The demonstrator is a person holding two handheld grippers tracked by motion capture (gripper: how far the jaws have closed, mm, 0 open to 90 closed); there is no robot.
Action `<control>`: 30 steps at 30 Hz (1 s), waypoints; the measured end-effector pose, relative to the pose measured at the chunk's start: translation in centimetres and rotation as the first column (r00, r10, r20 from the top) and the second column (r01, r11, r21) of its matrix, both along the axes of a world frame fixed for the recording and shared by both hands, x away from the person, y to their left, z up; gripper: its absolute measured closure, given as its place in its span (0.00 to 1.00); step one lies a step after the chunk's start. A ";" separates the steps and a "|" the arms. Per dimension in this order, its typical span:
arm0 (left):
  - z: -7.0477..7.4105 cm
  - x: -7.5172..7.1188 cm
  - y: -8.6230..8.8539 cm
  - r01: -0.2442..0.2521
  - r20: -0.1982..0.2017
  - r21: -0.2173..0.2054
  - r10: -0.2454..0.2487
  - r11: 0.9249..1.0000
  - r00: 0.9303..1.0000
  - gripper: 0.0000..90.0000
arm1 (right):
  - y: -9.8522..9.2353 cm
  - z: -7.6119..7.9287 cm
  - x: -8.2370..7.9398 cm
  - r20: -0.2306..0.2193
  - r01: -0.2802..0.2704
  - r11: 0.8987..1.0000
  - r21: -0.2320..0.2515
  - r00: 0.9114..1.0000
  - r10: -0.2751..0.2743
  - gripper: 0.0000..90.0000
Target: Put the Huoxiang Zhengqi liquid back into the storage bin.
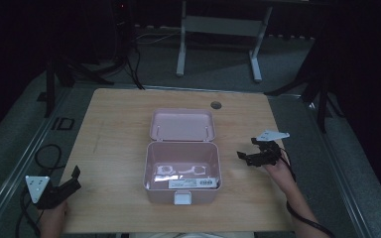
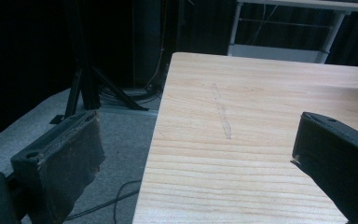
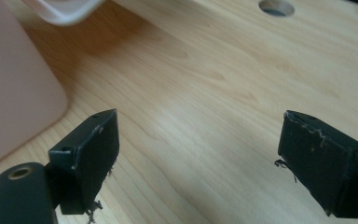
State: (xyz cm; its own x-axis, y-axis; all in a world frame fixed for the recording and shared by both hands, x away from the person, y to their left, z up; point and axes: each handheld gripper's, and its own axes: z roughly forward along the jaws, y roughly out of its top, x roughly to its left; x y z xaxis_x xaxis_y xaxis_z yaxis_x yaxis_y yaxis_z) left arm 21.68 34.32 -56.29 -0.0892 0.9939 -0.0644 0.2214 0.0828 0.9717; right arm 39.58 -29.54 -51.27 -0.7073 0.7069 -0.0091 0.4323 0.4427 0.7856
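Label print inside pink box (image 1: 182, 157) too small to read; white items (image 1: 178, 171) beside it unidentifiable. Right gripper view crops box wall and lid (upper-left corner).

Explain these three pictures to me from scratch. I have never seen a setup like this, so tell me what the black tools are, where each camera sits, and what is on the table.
No robot here: a person holds a hand-operated two-jaw gripper in each hand. The high view looks down on a wooden table. The left gripper sits at the table's near left corner, the right gripper beside a pink box whose lid stands open. Inside lie pale items and a labelled packet; I cannot tell what they are. The other two pictures come from cameras riding on each gripper, looking along its black jaws. Both grippers are open and hold nothing. The round hole is in the tabletop.
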 end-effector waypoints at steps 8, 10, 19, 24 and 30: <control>0.0 0.0 0.1 -0.004 -0.001 -0.009 0.004 1.000 1.000 0.02 | -1.5 -1.6 -0.4 0.031 0.127 0.992 0.003 0.991 -0.127 0.14; 0.0 0.0 0.1 -0.003 0.000 -0.004 0.003 1.000 1.000 0.02 | -1.8 -1.9 -0.6 0.050 0.156 0.988 0.002 0.987 -0.156 0.14; 0.0 0.0 0.0 -0.004 -0.001 -0.001 0.004 1.000 1.000 0.02 | -4.2 -2.3 -1.2 0.064 0.269 0.962 0.050 0.960 -0.272 0.15; 0.0 0.0 0.0 -0.004 0.000 -0.002 0.004 1.000 1.000 0.02 | -5.5 -2.9 -1.1 0.044 0.353 0.933 0.078 0.933 -0.357 0.15; 0.0 0.0 0.0 -0.002 0.001 -0.002 0.002 1.000 1.000 0.02 | -6.4 -3.5 -1.1 0.067 0.402 0.913 0.075 0.911 -0.407 0.15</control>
State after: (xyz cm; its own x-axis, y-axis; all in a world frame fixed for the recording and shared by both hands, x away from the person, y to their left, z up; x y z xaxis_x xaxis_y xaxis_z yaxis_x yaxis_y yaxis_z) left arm 21.68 34.34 -56.29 -0.0914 0.9936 -0.0665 0.2199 0.0852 0.9718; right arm 38.52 -35.94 -54.75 -0.3593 0.9332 -0.0030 0.5001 0.1952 0.8437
